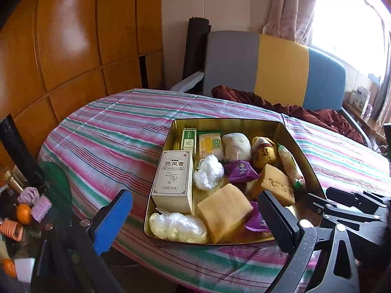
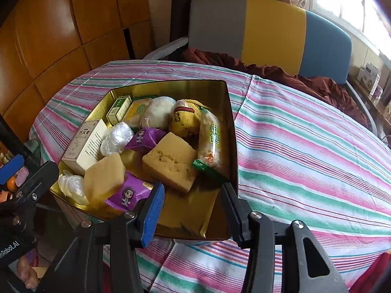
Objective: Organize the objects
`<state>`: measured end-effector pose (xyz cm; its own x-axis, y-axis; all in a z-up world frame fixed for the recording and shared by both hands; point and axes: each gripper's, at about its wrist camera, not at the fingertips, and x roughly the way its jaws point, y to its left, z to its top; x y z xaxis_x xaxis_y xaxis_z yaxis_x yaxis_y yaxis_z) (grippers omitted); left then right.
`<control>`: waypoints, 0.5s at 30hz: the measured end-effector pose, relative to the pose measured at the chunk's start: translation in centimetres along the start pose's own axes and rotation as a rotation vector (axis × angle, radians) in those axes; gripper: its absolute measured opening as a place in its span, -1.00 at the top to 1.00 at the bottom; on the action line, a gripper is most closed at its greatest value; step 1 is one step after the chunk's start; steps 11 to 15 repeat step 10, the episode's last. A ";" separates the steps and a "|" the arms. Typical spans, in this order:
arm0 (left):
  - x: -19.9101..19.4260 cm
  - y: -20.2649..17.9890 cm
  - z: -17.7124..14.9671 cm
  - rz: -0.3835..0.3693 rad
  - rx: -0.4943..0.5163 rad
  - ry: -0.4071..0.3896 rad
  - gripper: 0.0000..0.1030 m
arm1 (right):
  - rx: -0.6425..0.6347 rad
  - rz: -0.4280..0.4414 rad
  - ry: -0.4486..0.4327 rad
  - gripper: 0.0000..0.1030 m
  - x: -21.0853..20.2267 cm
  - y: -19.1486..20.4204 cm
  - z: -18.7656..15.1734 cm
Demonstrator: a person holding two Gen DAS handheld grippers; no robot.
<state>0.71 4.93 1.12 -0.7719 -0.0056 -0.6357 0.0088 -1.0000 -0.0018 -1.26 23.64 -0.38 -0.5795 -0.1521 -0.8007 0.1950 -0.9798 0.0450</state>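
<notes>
Empty right tongs (image 2: 193, 210) gape over tin (image 2: 233, 131).

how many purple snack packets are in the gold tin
2: one purple snack packet mid-tin beside the white plastic wad, one at the near edge. More may be hidden underneath.

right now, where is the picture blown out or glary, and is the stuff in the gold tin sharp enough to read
Left wrist view: window at top right blown out white; glare patch on glossy orange wooden wall panel; the gold metal tin is sharp, print on the cream cardboard box legible. Right wrist view: window overexposed too; straight edges bow from fisheye.
</notes>
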 end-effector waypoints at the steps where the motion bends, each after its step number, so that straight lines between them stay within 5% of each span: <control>1: 0.0 0.0 0.0 0.005 0.002 -0.004 -0.99 | -0.004 0.000 0.001 0.06 0.0 0.1 0.0; 15: 0.0 0.8 0.2 0.027 -0.020 -0.012 -0.99 | -0.036 -0.006 -0.031 0.06 -0.8 1.0 0.1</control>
